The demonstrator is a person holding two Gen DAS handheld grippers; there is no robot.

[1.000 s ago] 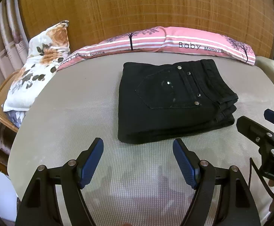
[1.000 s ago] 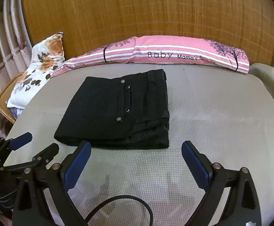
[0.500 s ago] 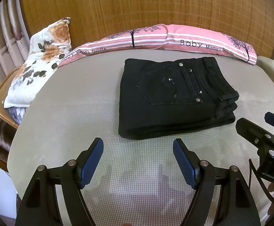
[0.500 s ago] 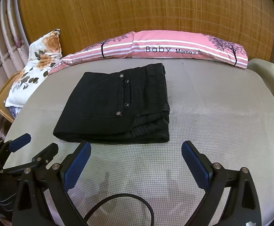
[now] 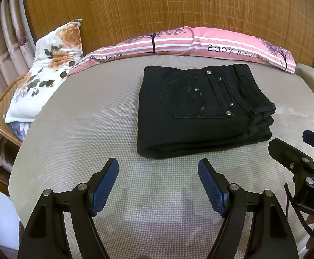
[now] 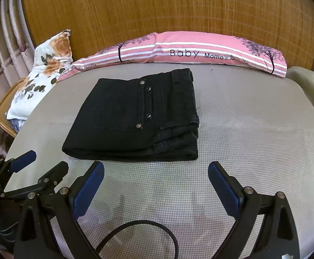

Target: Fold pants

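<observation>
Black denim pants (image 5: 200, 112) lie folded into a thick, squared packet on the grey mattress (image 5: 81, 118), nearer its far edge than the near one, just short of the pink striped pillow (image 5: 200, 43) that runs along the woven headboard (image 5: 157, 4). A back pocket with metal studs faces up, and the stacked layers show at the packet's near right corner. The folding looks done, or very close to it; the packet sits flat with no loose leg trailing out. Any next move would call only for a small tidy, such as pressing the layered corner flat or squaring the edges, and perhaps none at all.

The left claw (image 5: 158, 185) hovers low over the near edge of the mattress, pointing at the packet but apart from it, its blue pads spread wide and empty. The right claw (image 6: 155, 188) hangs beside it in the same pose, spread and holding nothing. A flowered pillow (image 6: 47, 71) leans at the far left corner.
</observation>
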